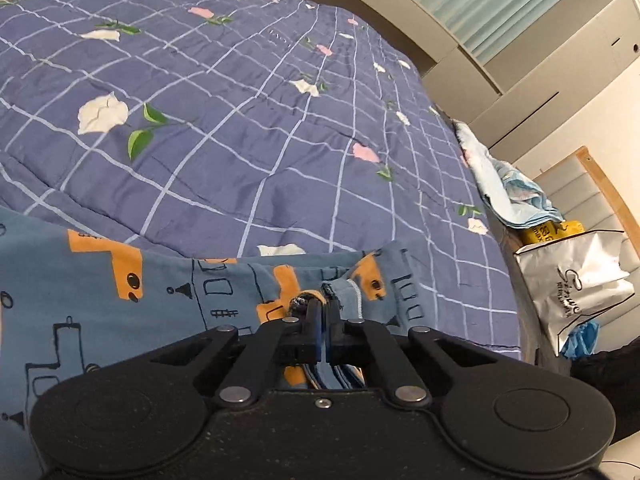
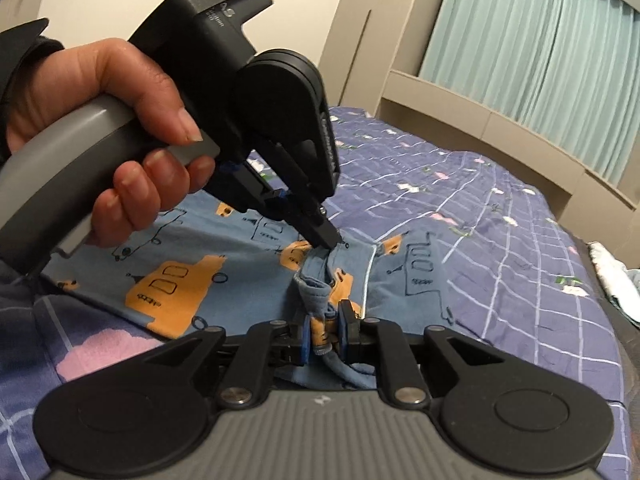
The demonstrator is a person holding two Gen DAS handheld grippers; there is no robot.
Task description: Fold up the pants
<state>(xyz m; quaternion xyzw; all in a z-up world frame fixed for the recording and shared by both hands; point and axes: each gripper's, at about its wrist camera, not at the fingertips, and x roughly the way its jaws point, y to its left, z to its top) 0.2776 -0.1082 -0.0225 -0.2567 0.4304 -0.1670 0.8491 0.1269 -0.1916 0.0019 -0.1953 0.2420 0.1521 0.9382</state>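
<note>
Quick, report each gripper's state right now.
Left gripper: closed, pinching the blue patterned pants.
Right gripper: nearly closed on a bunched fold of the same pants.

Home bedroom: quilted bed [image 1: 240, 120], curtains [image 2: 540, 40]

The pants [image 2: 180, 276] are soft matt cotton-like cloth, printed; the quilt [image 1: 240, 120] is stitched, slightly sheened fabric. The left gripper [image 2: 330, 240] and right gripper [image 2: 324, 330] are matt black plastic with shiny metal rivets, and the bag [image 1: 576, 276] at far right looks like glossy crinkled foil.
</note>
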